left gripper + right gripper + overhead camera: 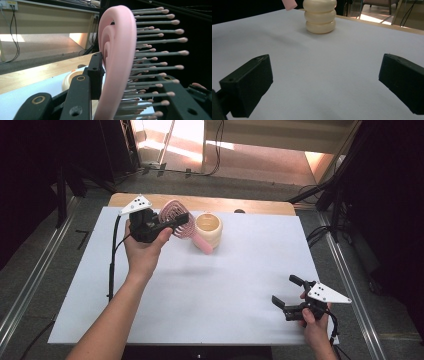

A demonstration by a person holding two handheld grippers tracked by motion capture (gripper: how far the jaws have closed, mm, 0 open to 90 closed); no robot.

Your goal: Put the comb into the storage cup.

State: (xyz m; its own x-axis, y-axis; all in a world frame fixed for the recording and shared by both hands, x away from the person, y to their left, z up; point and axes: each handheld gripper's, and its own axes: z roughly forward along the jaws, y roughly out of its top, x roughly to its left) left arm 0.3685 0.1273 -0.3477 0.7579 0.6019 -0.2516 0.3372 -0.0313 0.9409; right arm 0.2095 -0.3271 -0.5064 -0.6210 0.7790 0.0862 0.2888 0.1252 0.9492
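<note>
Pink hairbrush (176,218) clamped in left hand-held gripper (172,223) — handle beside cream cup (208,229)

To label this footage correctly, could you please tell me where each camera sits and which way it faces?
High view: above the person's side, looking forward and down on the white table; both forearms and hands show.
Left gripper view: on the left tool, looking along its jaws clamped on the pink hairbrush.
Right gripper view: on the right tool, low over the table, facing the cream holder; open jaws show.
All three views share the holder and the brush.
</note>
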